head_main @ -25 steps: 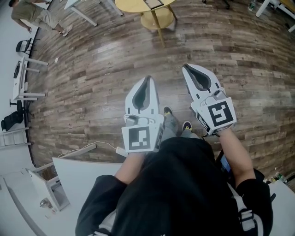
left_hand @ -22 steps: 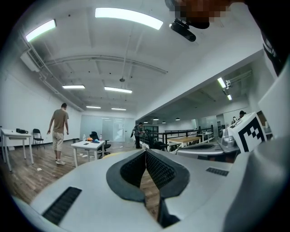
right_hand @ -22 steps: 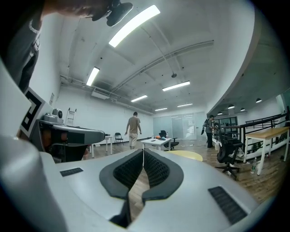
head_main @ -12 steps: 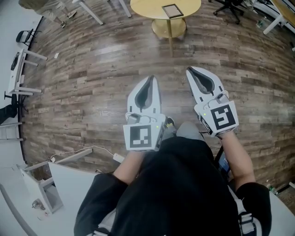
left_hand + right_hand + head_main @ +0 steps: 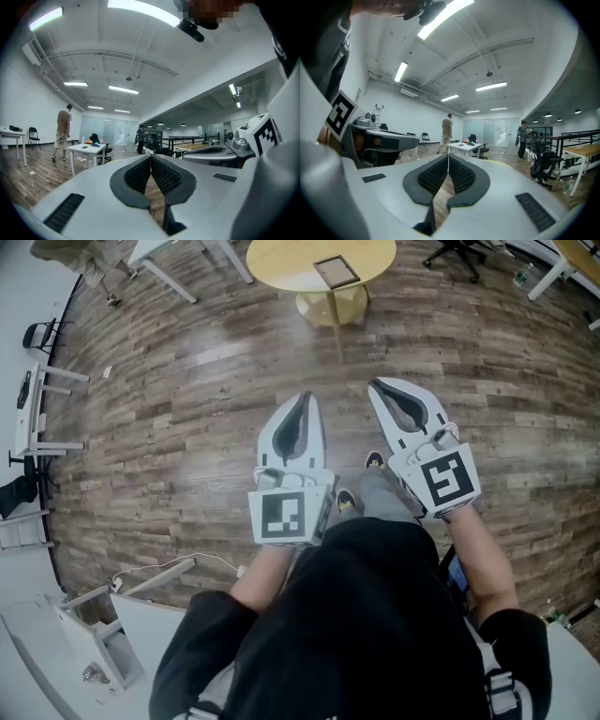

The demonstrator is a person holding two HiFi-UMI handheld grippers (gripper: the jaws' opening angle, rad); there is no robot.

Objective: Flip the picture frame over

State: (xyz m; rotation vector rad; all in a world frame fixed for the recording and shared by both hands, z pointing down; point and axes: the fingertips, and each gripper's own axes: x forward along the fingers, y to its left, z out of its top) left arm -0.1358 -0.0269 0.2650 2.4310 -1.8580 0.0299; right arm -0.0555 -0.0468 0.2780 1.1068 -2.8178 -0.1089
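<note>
Picture frame (image 5: 336, 271) on table (image 5: 281, 261), left gripper (image 5: 302, 399), right gripper (image 5: 376, 386) closed

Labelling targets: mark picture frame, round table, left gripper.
Dark-rimmed rectangular picture frame (image 5: 336, 272): head view, its centre.
Round yellow table (image 5: 281, 263): head view, bare top.
Left gripper (image 5: 302, 399): head view, closed fingers' tips.

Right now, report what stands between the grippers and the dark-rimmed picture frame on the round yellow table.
Nothing visible: only wood-plank floor lies between left gripper, right gripper and the round yellow table bearing the picture frame.
</note>
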